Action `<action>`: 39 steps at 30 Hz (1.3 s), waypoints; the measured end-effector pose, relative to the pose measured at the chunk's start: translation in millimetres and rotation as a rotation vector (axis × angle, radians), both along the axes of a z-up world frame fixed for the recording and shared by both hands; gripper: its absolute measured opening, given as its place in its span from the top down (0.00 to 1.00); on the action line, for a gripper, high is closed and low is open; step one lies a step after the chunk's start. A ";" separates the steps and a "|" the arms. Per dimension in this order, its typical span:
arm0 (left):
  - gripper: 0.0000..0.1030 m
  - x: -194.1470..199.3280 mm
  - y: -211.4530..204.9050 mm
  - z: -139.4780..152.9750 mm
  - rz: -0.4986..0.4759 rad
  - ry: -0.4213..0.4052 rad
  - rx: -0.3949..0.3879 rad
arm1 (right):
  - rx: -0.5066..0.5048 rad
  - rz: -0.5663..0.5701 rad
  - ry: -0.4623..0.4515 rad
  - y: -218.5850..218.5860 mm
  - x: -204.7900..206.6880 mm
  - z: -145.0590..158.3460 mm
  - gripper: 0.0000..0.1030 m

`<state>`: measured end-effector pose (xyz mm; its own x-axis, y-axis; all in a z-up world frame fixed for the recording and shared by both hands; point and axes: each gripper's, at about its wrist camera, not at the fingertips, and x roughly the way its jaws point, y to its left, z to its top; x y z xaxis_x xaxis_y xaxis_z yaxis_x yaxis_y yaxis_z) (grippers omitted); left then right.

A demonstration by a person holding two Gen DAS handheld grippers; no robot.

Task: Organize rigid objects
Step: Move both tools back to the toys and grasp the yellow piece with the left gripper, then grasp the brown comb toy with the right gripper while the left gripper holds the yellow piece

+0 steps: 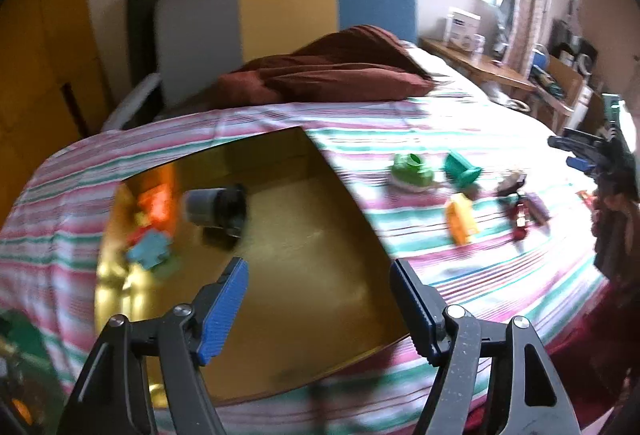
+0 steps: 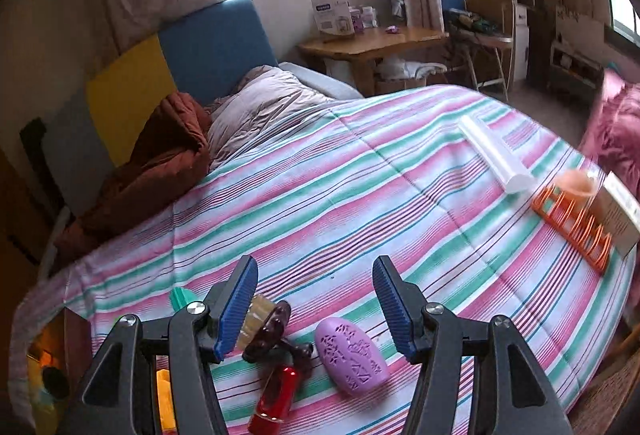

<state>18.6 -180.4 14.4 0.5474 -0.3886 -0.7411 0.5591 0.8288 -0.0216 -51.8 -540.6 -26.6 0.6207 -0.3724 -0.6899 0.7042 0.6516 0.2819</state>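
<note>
My left gripper (image 1: 319, 267) hangs open over an open cardboard box (image 1: 320, 235) on the striped bed, nothing between its blue pads. Inside the box lie a grey-and-black cylinder (image 1: 216, 205), a blue toy (image 1: 150, 249) and an orange one (image 1: 156, 201). Right of the box sit a green toy (image 1: 412, 173), a teal piece (image 1: 462, 169), a yellow block (image 1: 462, 219) and a red bottle (image 1: 520, 221). My right gripper (image 2: 316, 263) is open above a purple oval object (image 2: 350, 355), the red bottle (image 2: 276, 395) and a brown object (image 2: 268, 331), touching none.
An orange wire rack (image 2: 576, 227), a white roll (image 2: 496, 155), a peach cup (image 2: 576, 185) and a carton (image 2: 616, 211) lie at the bed's right edge. Brown pillows (image 1: 340, 71) lie at the headboard. A wooden table (image 2: 372, 43) stands beyond the bed.
</note>
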 end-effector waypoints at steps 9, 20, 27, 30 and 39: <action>0.37 -1.1 -98.6 -19.2 -0.174 0.093 0.006 | 0.050 -0.012 -0.025 -2.3 -3.9 -1.5 0.41; 0.38 18.9 -185.1 -75.2 -0.224 0.194 0.095 | 0.141 -0.076 -0.088 -22.6 -18.5 -3.8 0.41; 0.56 33.9 -207.7 -98.5 -0.219 0.232 0.108 | 0.157 -0.070 -0.094 -25.8 -17.0 -5.3 0.41; 0.73 33.6 -207.6 -105.1 -0.224 0.236 0.097 | 0.164 -0.063 -0.095 -28.0 -15.5 -6.6 0.41; 0.73 7.3 -182.2 -104.4 -0.266 0.179 0.072 | 0.228 0.079 -0.050 -18.0 9.1 -19.5 0.41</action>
<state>25.9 -362.6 -89.9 0.2921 -0.4434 -0.8474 0.7490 0.6571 -0.0856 -42.6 -558.6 -46.1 0.6775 -0.1596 -0.7180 0.6350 0.6195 0.4615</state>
